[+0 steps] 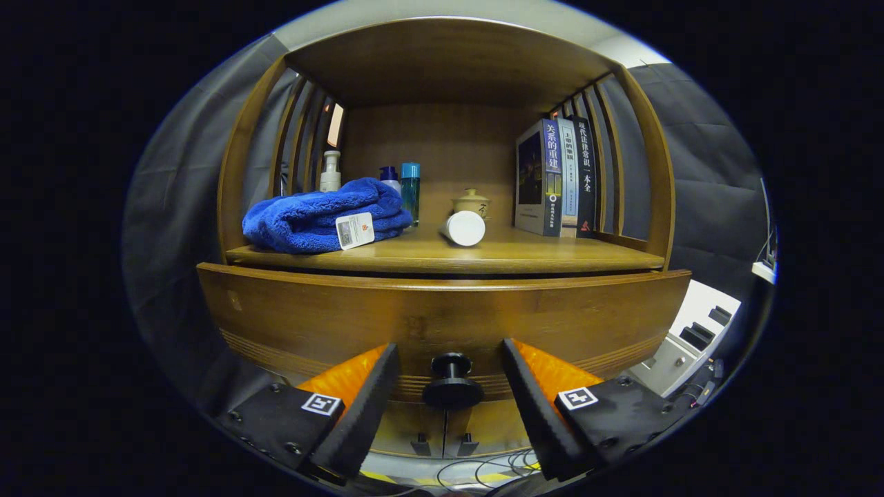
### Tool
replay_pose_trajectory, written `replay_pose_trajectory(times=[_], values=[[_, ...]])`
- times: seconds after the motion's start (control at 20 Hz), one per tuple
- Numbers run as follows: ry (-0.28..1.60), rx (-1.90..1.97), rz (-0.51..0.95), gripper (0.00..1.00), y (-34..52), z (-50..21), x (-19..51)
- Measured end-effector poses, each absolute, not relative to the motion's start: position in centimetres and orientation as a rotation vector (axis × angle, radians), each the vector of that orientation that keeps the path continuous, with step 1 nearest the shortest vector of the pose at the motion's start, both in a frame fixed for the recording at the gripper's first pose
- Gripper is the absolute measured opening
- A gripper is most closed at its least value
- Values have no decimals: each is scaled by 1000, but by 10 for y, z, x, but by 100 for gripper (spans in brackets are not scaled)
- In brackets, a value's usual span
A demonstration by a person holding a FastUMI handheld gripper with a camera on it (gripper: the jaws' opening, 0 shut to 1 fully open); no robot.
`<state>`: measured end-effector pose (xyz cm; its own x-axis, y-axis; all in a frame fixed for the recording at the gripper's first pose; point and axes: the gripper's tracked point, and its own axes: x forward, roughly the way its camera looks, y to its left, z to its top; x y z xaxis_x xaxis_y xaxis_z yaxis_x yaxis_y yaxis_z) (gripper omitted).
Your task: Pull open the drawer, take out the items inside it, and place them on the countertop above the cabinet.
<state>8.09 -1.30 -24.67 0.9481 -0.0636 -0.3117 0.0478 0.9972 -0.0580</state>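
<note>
In the gripper view, your gripper (pixel 450 390) is spread wide, and the dark round knob (pixel 452 386) of the drawer (pixel 290 321) sits in the gap between the two fingers, touching neither. The drawer front looks flush or nearly so with the cabinet. I see no opening above it, though the fisheye bend makes a small gap hard to rule out. Nothing of the drawer's inside is visible, so you cannot tell from here whether anything lies in it.

On the countertop (pixel 552 259) above the drawer there is already a good deal: a folded blue towel (pixel 318 217) with a tag, a white pump bottle (pixel 331 172) and two blue-capped bottles (pixel 409 190) behind it, a white cylinder (pixel 464 228) lying on its side (its flat end faces you), a small lidded ceramic cup (pixel 472 202) just behind that, and a row of upright books (pixel 559 179) beside the slatted side wall.

As for progress, this scene fits two readings. Either the drawer is closed with its contents waiting inside, and your fingers are lined up to take the knob. Or some of what rests on the countertop came out of the drawer, which stands shut again. The picture alone does not settle which.
</note>
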Motion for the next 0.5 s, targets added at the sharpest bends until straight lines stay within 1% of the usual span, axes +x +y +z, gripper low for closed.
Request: replay_pose_trajectory(times=[0.5], values=[[305, -54, -56, 98, -14, -248, 111]])
